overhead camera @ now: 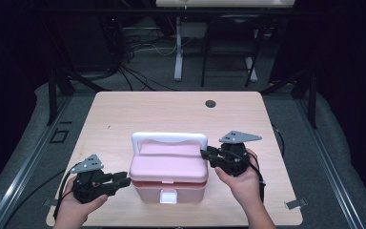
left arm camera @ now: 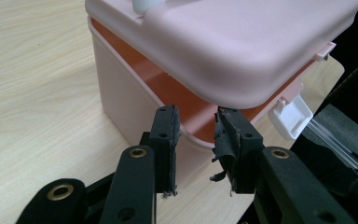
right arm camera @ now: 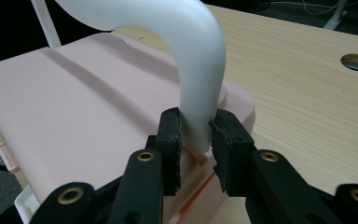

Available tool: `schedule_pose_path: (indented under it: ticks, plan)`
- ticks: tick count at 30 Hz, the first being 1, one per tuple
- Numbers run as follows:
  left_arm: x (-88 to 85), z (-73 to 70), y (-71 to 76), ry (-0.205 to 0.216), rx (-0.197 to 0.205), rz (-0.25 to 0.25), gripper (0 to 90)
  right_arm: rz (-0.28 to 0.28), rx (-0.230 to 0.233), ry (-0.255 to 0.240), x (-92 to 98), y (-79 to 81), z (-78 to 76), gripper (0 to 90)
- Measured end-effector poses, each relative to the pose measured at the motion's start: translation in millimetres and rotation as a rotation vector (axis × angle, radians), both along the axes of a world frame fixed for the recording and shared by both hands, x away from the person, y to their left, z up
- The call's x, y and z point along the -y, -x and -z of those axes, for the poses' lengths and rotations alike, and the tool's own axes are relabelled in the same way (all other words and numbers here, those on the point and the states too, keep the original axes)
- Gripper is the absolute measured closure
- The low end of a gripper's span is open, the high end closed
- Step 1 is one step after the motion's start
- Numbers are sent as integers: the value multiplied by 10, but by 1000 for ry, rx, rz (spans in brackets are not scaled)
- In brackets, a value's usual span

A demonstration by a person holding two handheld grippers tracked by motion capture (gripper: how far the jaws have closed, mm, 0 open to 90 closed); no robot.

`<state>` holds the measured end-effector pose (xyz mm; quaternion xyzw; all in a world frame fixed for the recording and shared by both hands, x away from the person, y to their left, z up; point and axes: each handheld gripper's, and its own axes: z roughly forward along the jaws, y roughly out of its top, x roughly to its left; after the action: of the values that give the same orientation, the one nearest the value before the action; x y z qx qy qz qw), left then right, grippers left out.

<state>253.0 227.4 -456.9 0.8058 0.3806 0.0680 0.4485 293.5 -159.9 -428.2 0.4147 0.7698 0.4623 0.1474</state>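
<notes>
Right hand-held gripper [right arm camera: 196, 135]: jaws closed narrowly around the base of the white curved plastic handle [right arm camera: 186, 56], just above the lid. Left hand-held gripper [left arm camera: 196, 135]: jaws parted a little, empty, level with the gap under the slightly raised lid corner. Pink rounded-corner plastic storage box [overhead camera: 168, 172]: near the front middle of the pale wooden table [overhead camera: 124, 114], white front latch [overhead camera: 167, 196] facing the person. Probably light, rigid, smooth and somewhat slippery; handle or lid rim judged the surest holds.
</notes>
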Motion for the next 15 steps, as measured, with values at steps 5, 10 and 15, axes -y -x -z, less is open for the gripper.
schedule_pose_path:
  ticks: [5,10,15]
  plan:
    - [10,-20,12,-5,12,-4,684,2,-1,-6,11,3,-5,727]
    - [18,-46,14,4,22,-4,684,12,6,1,37,34,-32,725]
    - [16,-100,10,-1,38,-4,684,29,11,-6,106,94,-34,711]
